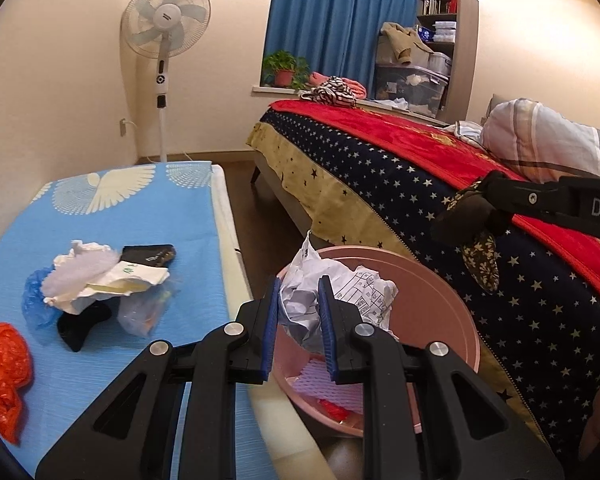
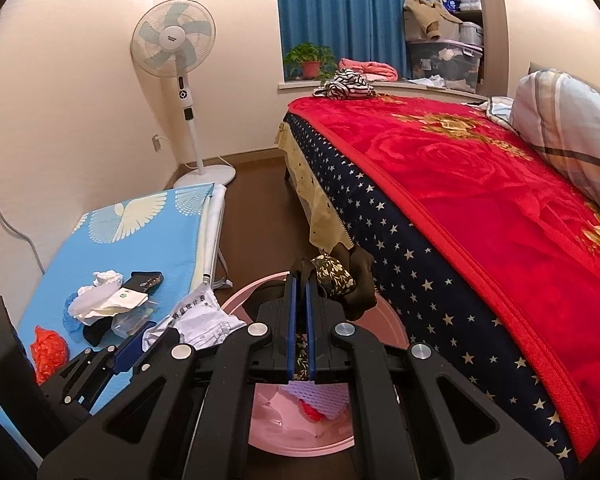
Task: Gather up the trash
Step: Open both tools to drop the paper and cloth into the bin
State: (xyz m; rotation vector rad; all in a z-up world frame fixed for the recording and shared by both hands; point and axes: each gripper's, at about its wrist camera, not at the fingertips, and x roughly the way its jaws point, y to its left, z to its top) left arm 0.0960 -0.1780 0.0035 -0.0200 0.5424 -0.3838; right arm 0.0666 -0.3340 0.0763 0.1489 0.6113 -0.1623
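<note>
My left gripper (image 1: 299, 300) is shut on a crumpled white printed paper (image 1: 342, 300) and holds it above the pink basin (image 1: 452, 304). My right gripper (image 2: 301, 280) is shut on a dark floral cloth (image 2: 336, 276) and holds it over the same basin (image 2: 240, 300); the cloth also shows in the left wrist view (image 1: 476, 248). The basin holds a white foam net (image 1: 320, 380) and red scraps. More trash lies on the blue table (image 1: 100, 360): a pile of white paper and wrappers (image 1: 100, 280), a blue bag, a black piece, a clear bag and an orange bag (image 1: 4, 364).
A bed with a red blanket (image 2: 480, 200) and star-patterned cover stands right of the basin. A standing fan (image 1: 164, 24) is at the back wall. Blue curtains, a potted plant (image 1: 284, 68) and storage boxes are behind the bed. Dark floor runs between table and bed.
</note>
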